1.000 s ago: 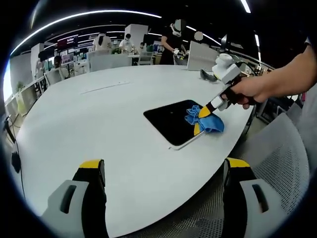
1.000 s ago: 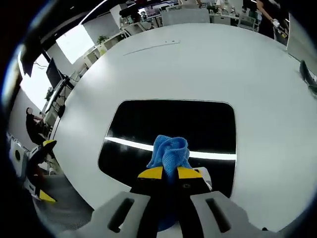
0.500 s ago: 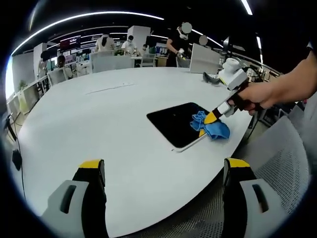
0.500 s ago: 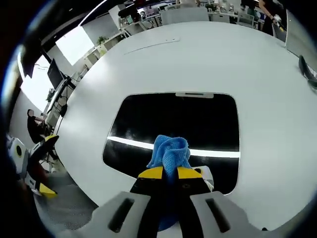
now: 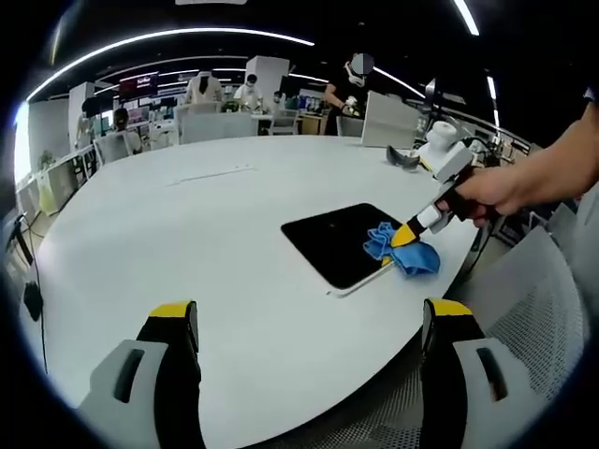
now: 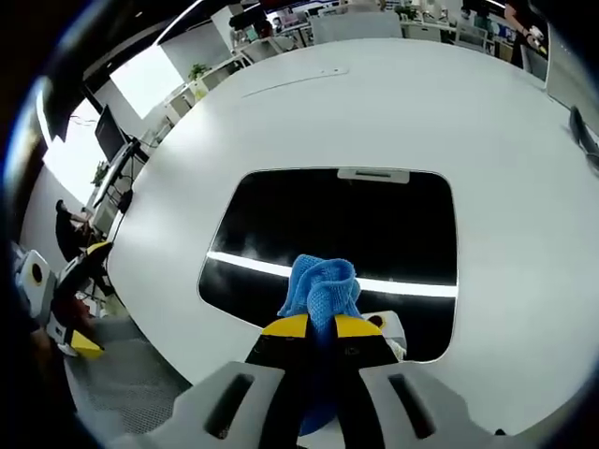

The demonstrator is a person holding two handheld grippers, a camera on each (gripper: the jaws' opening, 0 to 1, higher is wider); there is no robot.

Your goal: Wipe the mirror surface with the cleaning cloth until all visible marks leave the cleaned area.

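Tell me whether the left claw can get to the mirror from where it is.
Probably yes: bare table lies between the open left claw and the mirror, though the right claw and blue cloth occupy its near edge.

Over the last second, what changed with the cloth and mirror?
The right gripper, shut on the blue cloth, has drawn back toward the mirror's near edge: in the right gripper view more of the far edge shows now. The mirror itself does not look moved on the white table. The grip on the cloth is unchanged. The left gripper stays open and idle off the table edge.
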